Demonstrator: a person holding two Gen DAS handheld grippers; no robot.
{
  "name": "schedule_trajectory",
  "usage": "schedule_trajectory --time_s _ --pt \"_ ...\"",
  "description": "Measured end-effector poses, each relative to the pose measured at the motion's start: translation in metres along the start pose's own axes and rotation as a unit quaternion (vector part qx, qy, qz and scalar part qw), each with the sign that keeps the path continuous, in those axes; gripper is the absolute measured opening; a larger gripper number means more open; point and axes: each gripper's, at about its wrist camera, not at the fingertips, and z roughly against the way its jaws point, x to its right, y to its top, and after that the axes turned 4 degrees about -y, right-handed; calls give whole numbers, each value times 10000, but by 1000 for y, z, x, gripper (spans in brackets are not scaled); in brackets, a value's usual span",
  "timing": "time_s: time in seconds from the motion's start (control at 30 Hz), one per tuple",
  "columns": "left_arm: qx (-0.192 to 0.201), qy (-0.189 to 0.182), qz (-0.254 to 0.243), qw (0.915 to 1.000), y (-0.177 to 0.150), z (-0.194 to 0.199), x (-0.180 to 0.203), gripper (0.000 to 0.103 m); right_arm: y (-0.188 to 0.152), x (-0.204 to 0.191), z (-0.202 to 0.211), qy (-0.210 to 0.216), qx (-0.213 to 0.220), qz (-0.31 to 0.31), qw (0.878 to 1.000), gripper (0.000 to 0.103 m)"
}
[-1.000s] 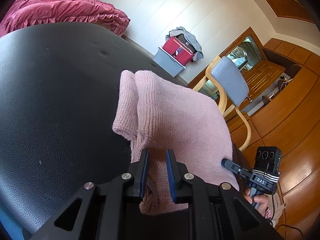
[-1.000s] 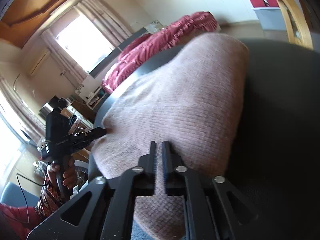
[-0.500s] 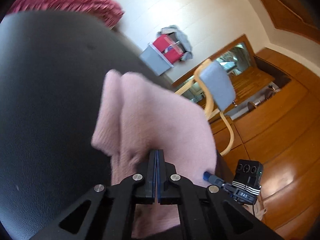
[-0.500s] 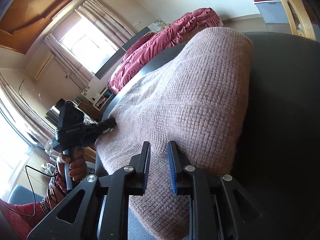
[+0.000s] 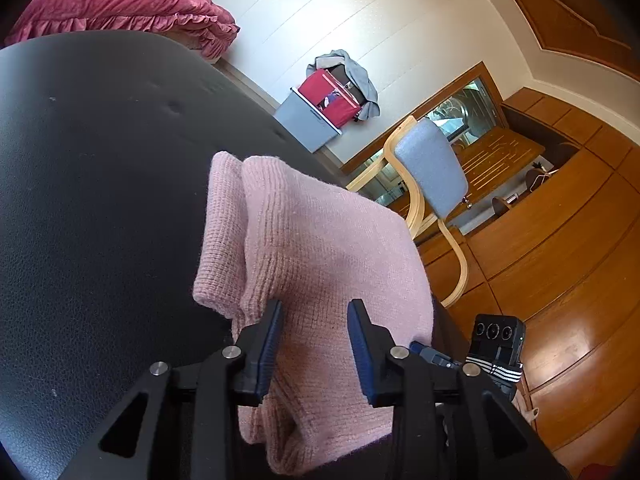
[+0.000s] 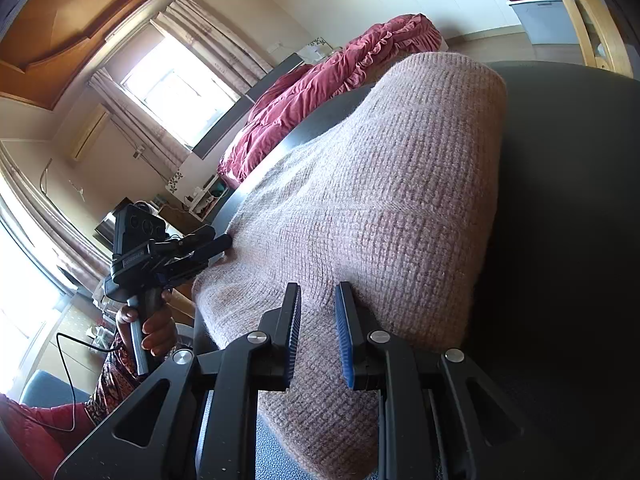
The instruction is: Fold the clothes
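While the folded pink sweater [image 5: 320,248] is lying at the black tabletop's [image 5: 100,200] near edge, left gripper [image 5: 314,312] jaws are opening around it; right gripper [image 6: 318,296] jaws are standing slightly apart, gripping nothing.

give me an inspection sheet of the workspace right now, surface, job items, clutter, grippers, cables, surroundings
Surface: black padded top, bare beside the garment.
Job's things: pink knit sweater folded, near edge overhanging.
Clutter: nothing seen.
Grippers: left gripper opening, sweater between the jaws, pads clear; right gripper open over the sweater.
Cables: black cable hanging below the left hand.
Surroundings: red quilt, chair, grey bin, window.
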Motion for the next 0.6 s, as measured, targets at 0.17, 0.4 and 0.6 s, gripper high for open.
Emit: schedule_trajectory --time_s 0.17,0.4,0.6 --pt "708 394 -517 9954 -1 21 12 44 -1 -2 0 -17 1 20 10000 19" --pt "-184 490 -329 9981 3 -19 -2 55 -5 -3 4 -25 1 29 10000 19" --pt "51 341 -343 9988 8 -29 7 17 -5 -5 4 -66 14 82 9999 19"
